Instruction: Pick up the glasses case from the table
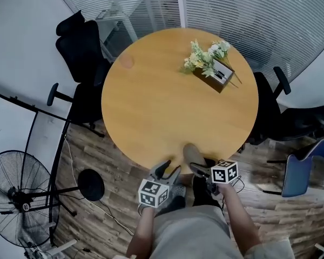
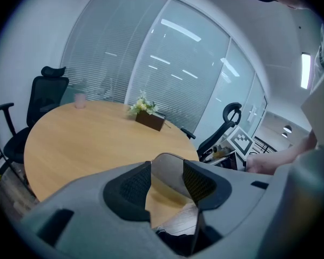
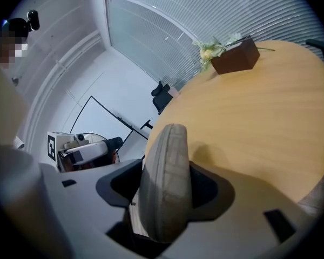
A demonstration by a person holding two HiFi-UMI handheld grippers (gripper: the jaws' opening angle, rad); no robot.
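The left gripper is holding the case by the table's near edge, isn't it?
No, the right gripper holds the case by the table's near edge; the right gripper view shows it clamped between those jaws. The left gripper is empty.

A round wooden table [image 1: 151,101] stands on plank flooring [image 1: 110,220], black office chairs [image 1: 82,53] beside it, blinds [image 1: 248,9] behind.

matt wood table [image 1: 167,101]; woven cloth glasses case [image 3: 164,188]
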